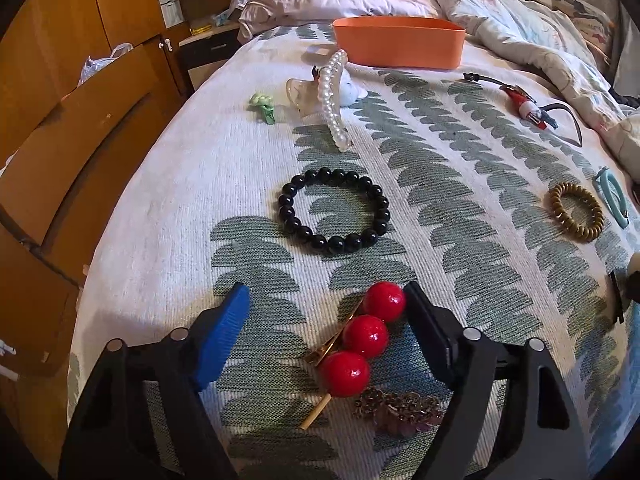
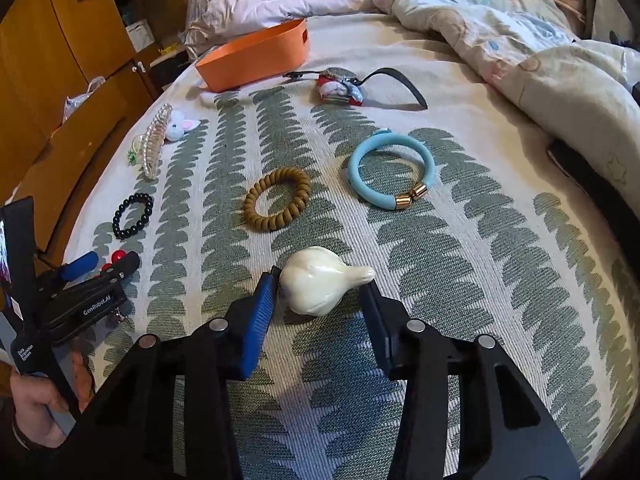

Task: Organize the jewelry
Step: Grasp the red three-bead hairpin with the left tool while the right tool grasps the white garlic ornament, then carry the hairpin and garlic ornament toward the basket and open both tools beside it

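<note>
Bed: the jewelry lies spread over a leaf-patterned bedspread [image 2: 460, 280], with a rumpled duvet [image 2: 500, 20] heaped at the far side.
Landmark: an orange bin [image 1: 398, 46] stands near the far edge of the bedspread.
Left gripper [image 1: 326, 312]: its jaws stand wide apart, tilted down over a hair clip with three red balls [image 1: 366, 336]. The topmost ball sits right at the black finger; I cannot tell if it touches. The blue finger is clear of the clip.
Red clip: the item nearest the viewer on the bin's left side, with a small brown brooch [image 1: 400, 408] just beside its near end.
Right gripper [image 2: 320, 284]: partly closed around a white shell-like piece [image 2: 320, 284]. The blue pad is against its round end and the black pad is at its narrow tip. The piece rests on the bedspread.
Black bead bracelet [image 1: 334, 212]: between the red clip and the bin.
Pearl clip [image 1: 332, 100]: nearer the bin, just left of it.
Tan coil tie [image 2: 276, 198] and blue bangle [image 2: 390, 170]: side by side, between the shell piece and the bin.
Watch [image 2: 348, 84]: just right of the bin.
Person: one hand [image 2: 36, 412] grips the left handle.
</note>
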